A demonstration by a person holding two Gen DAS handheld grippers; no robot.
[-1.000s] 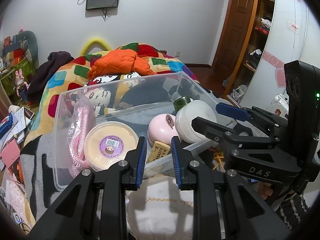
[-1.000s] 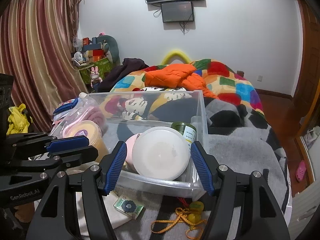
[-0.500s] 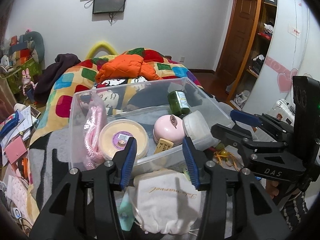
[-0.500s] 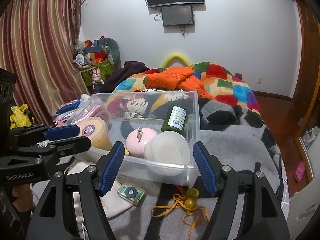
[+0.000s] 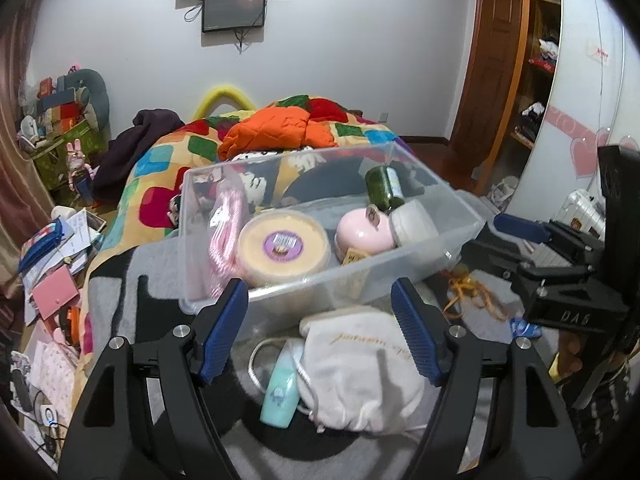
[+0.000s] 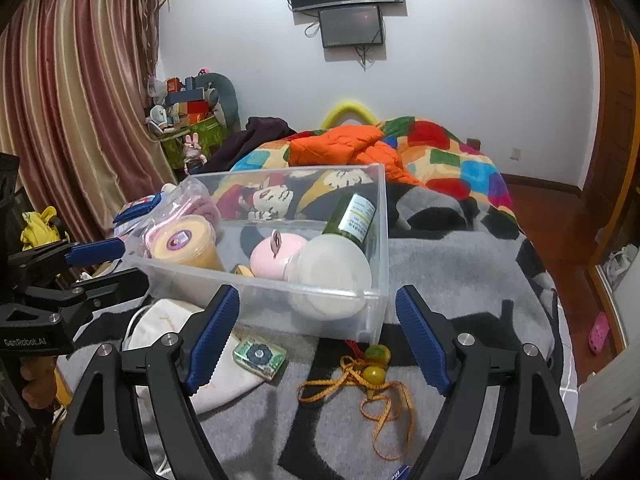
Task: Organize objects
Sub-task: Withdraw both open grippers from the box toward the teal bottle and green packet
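Both tongs are empty, so this looks like the gap between placements: the next loose thing must be picked and carried to the bin (image 5: 436, 240), mid-frame on the bed. Candidates lie in the lower frame: pouch (image 5: 360, 364) and tube (image 5: 280, 388) under the left tongs (image 5: 320, 328), whose jaws gape wide; charm (image 6: 376, 364) and small case (image 6: 260, 356) between the spread jaws of the right tongs (image 6: 316, 336). Either needs a short dip and a squeeze. Both point forward and slightly down, near the bin's front wall.
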